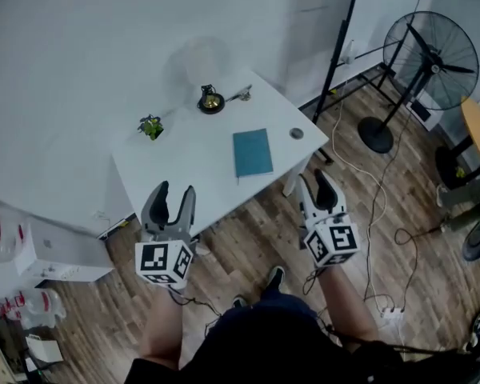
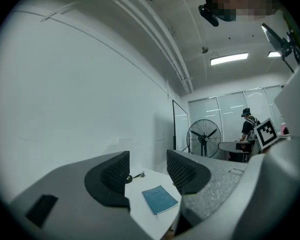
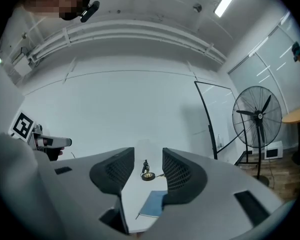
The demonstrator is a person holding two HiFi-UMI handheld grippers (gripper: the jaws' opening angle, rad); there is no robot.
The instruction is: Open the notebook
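Wood-plank floor [image 1: 248, 238] carries a smooth white rectangular table [image 1: 184, 174] against a white wall. A closed, flat teal notebook [image 1: 252, 153] lies near the table's front edge. The left gripper [image 1: 174, 190] and right gripper [image 1: 315, 181] hover before it, jaws apart and empty.

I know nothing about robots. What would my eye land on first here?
Two grey handheld tools with marker cubes, the left gripper and right gripper, hang open and empty before the near edge of the white table. On it lies a closed teal notebook, with a small plant and a brass ornament behind. A black pedestal fan stands on the wooden floor at right.
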